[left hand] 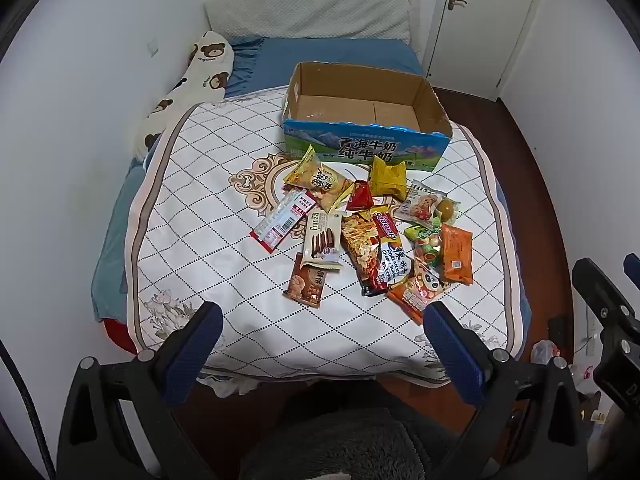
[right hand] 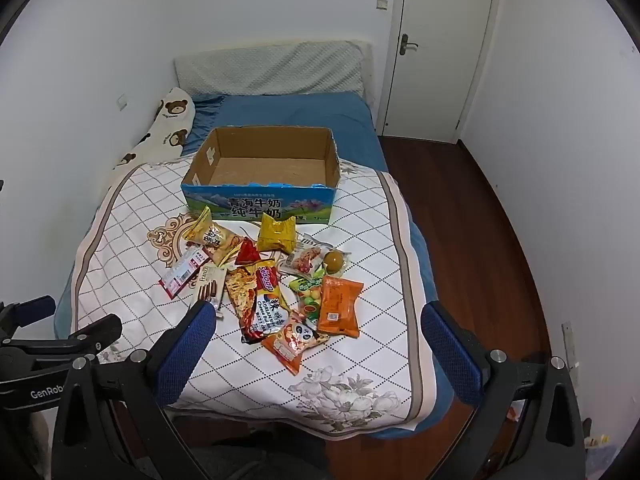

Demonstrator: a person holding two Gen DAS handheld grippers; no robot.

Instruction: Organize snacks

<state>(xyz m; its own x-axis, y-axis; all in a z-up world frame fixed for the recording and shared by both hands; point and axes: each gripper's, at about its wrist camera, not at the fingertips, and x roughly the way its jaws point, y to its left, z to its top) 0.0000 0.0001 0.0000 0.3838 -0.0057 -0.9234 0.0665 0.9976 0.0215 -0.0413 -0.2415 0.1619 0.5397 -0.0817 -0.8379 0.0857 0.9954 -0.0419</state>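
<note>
Nearest the camera, the left gripper (left hand: 322, 314) hangs above the foot of the bed with its blue-padded jaws spread wide and nothing between them. The right gripper (right hand: 316, 316) is likewise spread to its full width and holds nothing; in the left wrist view only its black frame shows at the right edge, cut off.

Under both lies a white quilt (right hand: 132, 216) with a diamond grid. Its near corners are hidden by the gripper frames. The snacks (left hand: 372, 236) lie in a loose heap on the middle of the quilt, many overlapping, so several wrappers are partly covered. A brown biscuit packet (left hand: 306, 283) at the near left of the heap shows in the left view only; the right gripper's left finger (right hand: 186, 346) hides that spot. An orange packet (right hand: 339, 307) lies at the right.

Just beyond the heap stands an open cardboard box (right hand: 262, 204), its floor bare. Farther back are a blue sheet (right hand: 288, 114), a bear-print pillow (left hand: 188, 80) against the wall, and a closed door (right hand: 436, 48).
</note>
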